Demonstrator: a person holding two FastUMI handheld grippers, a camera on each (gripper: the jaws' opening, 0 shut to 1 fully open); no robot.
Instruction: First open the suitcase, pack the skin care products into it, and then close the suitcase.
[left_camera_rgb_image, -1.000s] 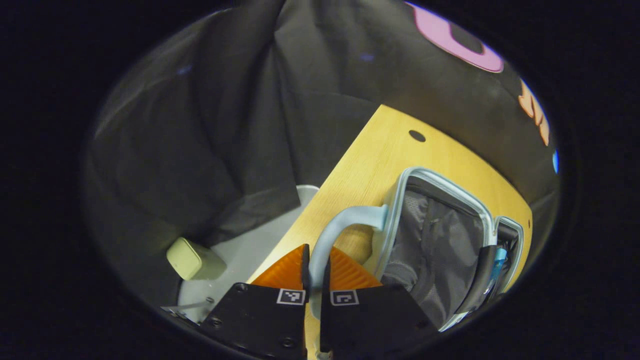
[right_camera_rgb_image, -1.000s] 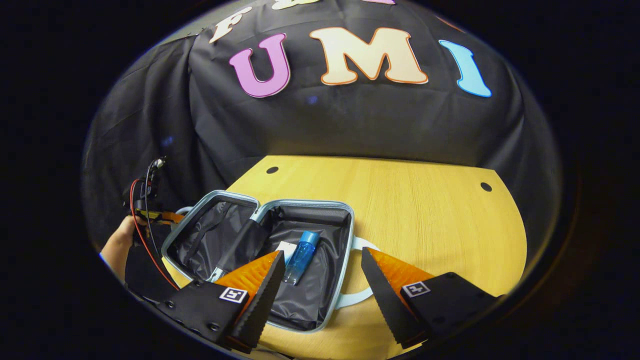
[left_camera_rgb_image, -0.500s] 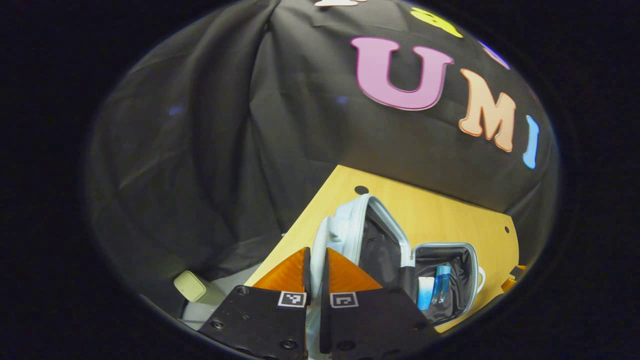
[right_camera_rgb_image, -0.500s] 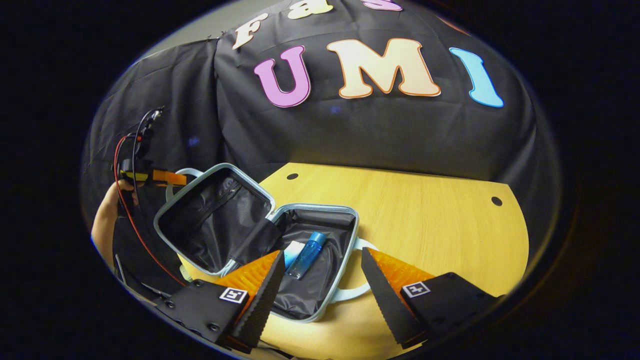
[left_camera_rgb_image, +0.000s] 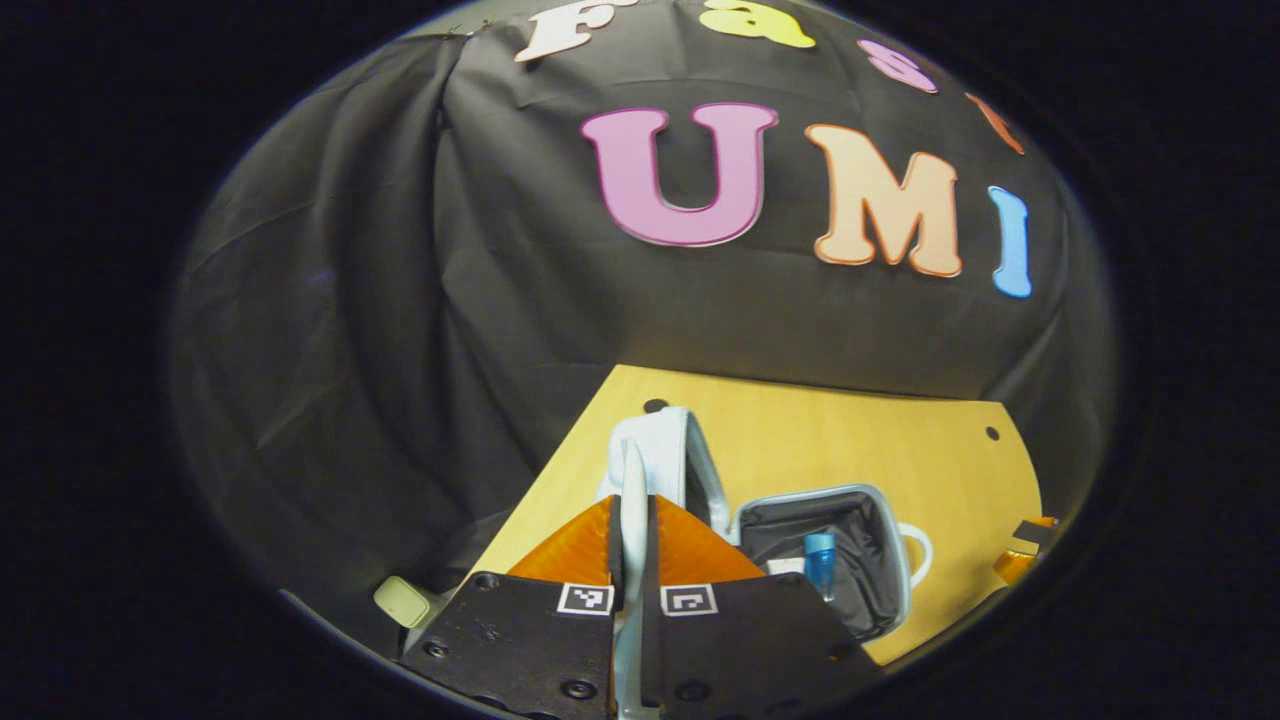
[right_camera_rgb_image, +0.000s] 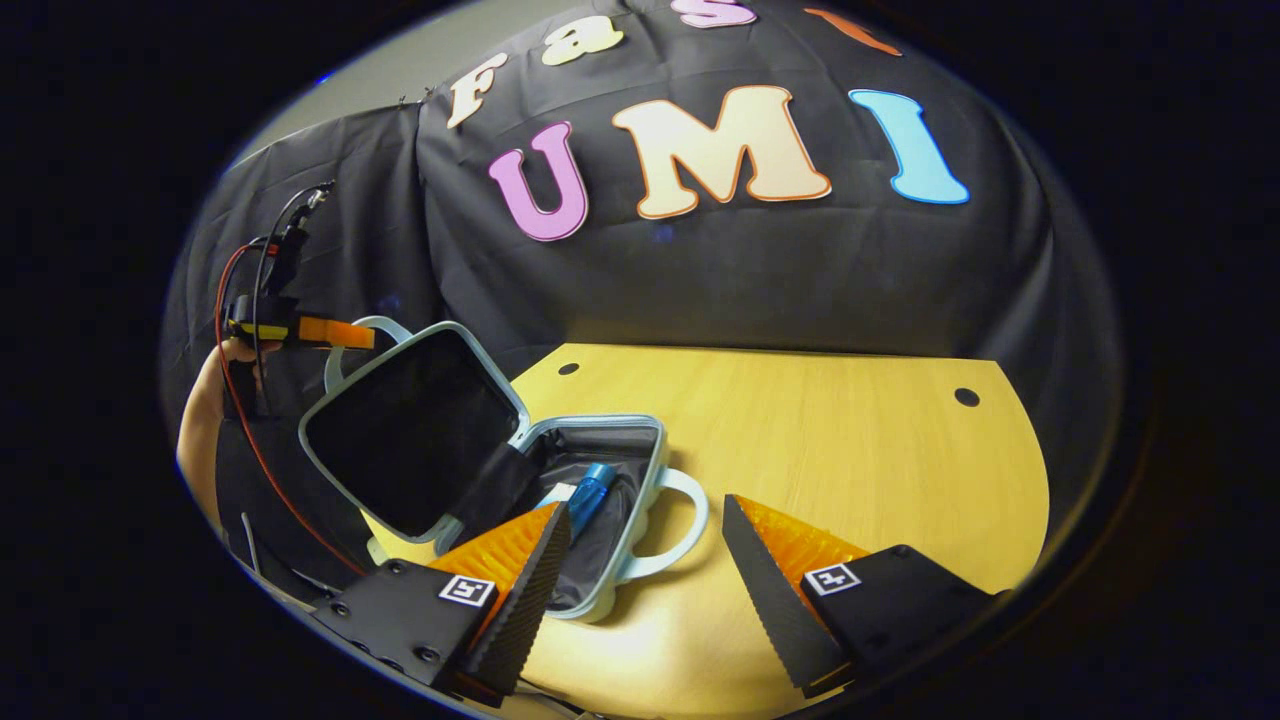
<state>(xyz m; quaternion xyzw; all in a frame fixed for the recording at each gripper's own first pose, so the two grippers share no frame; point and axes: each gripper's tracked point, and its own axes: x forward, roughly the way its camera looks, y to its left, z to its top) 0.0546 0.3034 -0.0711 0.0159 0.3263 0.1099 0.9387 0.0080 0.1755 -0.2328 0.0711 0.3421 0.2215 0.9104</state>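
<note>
Right gripper view: suitcase (right_camera_rgb_image: 560, 480) on table (right_camera_rgb_image: 850, 450), at table's 9 o'clock edge. Lid (right_camera_rgb_image: 410, 440) raised, tilted, at 10 o'clock of base. Bottle (right_camera_rgb_image: 590, 488) + small tube (right_camera_rgb_image: 556, 494) lying in base, tube just beside bottle at its 9. Base handle (right_camera_rgb_image: 672, 520) at 3 o'clock of base, on table. Left gripper (right_camera_rgb_image: 335, 332) at 10 o'clock of lid, on lid handle (right_camera_rgb_image: 365, 330), hand (right_camera_rgb_image: 215, 390) behind it. Right gripper (right_camera_rgb_image: 640, 560) at 6, above table, w/ base handle between fingers, apart.

Left gripper view: lid edge-on at 12 of fingers (left_camera_rgb_image: 580, 545), base at 3 o'clock.

Wood-grain table (right_camera_rgb_image: 800, 420), smooth plastic suitcase (right_camera_rgb_image: 640, 470) shell
</note>
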